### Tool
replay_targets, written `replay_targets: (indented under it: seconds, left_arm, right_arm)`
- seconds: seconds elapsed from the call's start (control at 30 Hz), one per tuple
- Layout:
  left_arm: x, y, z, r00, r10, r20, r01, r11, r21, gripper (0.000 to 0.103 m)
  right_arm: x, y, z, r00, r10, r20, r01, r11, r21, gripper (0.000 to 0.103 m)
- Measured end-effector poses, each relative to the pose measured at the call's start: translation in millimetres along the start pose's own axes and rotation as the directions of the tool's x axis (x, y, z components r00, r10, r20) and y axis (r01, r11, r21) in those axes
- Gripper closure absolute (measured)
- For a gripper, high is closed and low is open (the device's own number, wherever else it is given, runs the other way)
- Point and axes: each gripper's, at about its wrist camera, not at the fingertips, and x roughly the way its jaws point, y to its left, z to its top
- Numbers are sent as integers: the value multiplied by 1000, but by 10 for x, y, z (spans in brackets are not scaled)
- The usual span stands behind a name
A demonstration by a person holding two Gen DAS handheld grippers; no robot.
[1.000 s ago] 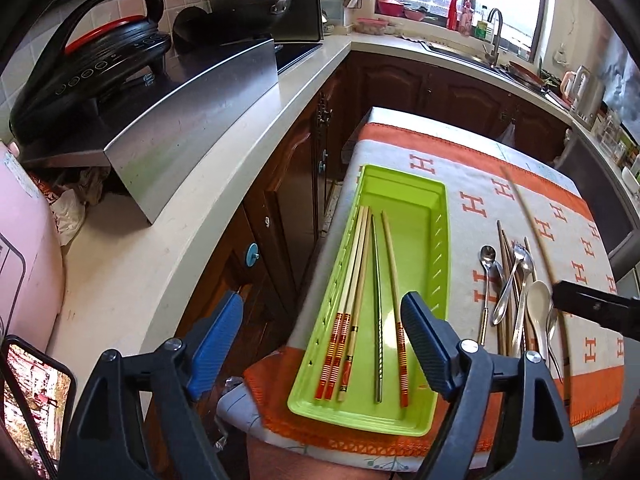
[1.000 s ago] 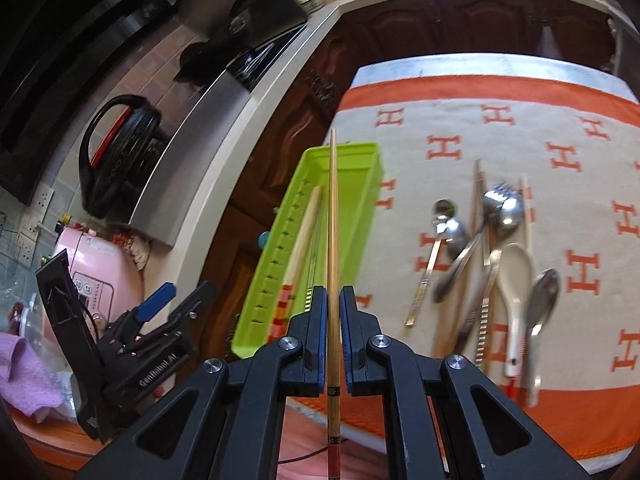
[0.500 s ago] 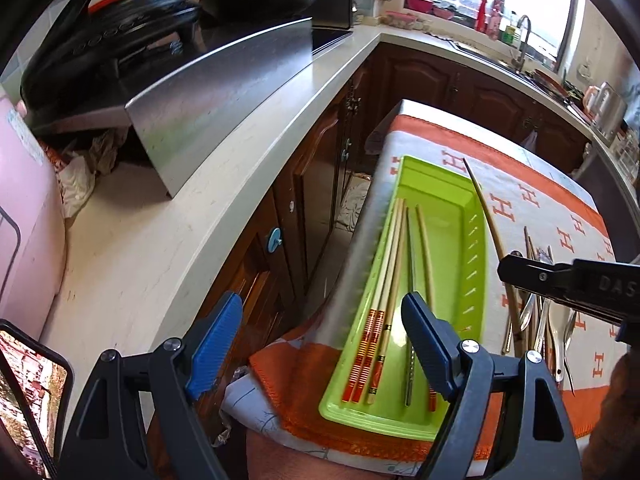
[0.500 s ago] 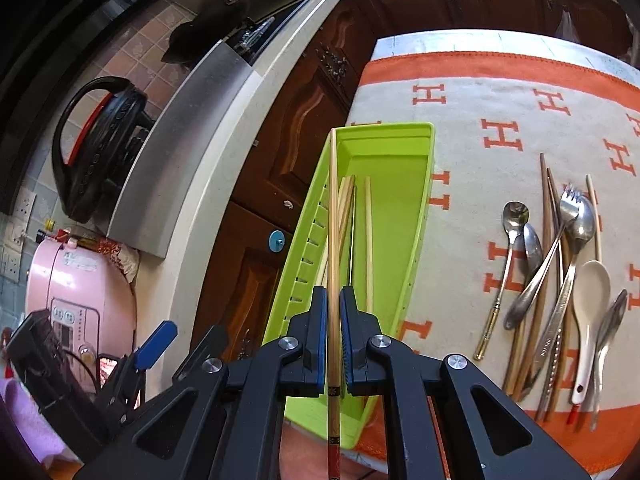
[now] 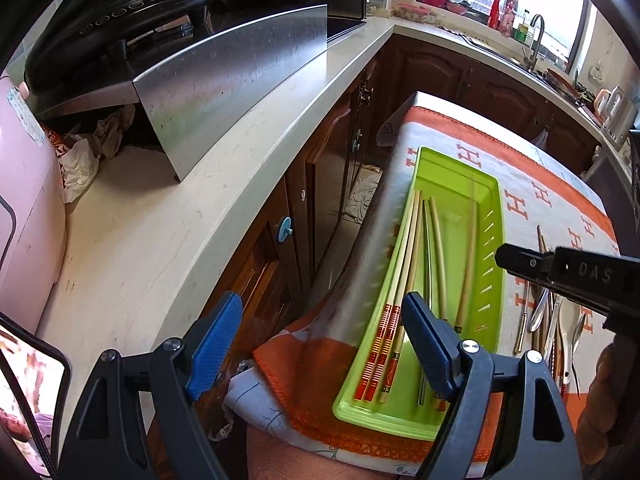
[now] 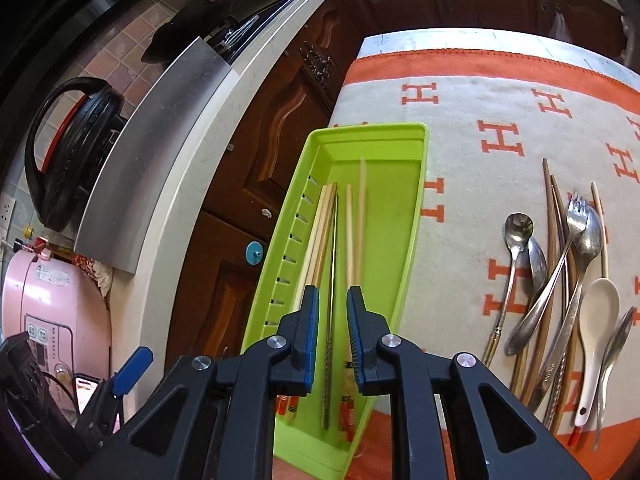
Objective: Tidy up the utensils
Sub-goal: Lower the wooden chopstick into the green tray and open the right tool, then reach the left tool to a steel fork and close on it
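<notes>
A lime green tray [image 6: 368,130] on the orange-and-cream cloth holds several chopsticks, wooden ones with red ends and a metal one. My right gripper [image 6: 333,308] hovers over the tray's near end. Its jaws are opening and nothing is pressed between them. A pale chopstick [image 6: 362,208], blurred, lies just beyond them inside the tray, and it shows in the left wrist view near the tray's right wall [image 5: 468,264]. My left gripper [image 5: 322,320] stands open and empty above the table's near left corner, beside the tray [image 5: 456,156]. The right gripper [image 5: 504,258] enters that view from the right.
To the right of the tray lies a pile of utensils [image 6: 560,280]: metal spoons, a fork [image 6: 576,216], a white ceramic spoon [image 6: 600,300] and brown chopsticks [image 6: 554,220]. A pale counter [image 5: 200,220] with a steel panel, a black cooker and a pink appliance [image 6: 52,304] runs along the left.
The right gripper came down over the tray with a chopstick clamped upright, then its jaws parted and the chopstick left them for the tray. The left gripper drifted slightly and stayed open.
</notes>
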Motion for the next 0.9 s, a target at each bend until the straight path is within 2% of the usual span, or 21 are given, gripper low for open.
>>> replay_targets:
  seconds: [0.2,0.5,0.73,0.9]
  left_arm:
    - [13,-8,-3,1000,3,-11,-3,1000,-2,23]
    - [6,-119,-29,1000,9,-26,-9,1000,13,23]
    - [-16,-405,-49,999,6,-39,-3,998,68,23]
    - [-74,-742,-67,999,-17,-31,20,992,122,23]
  right_arm:
    - [-131,-9,-130,1000,-18,-2,18,999,-51,89]
    - [-498,-339,-335,999,-45,24,47,995,-87,88]
    - [-812,-703,-499,997,-49,52,53,995,-82,87]
    - [-1088,-1001,-591,994,-59,93,66,995,-75,81]
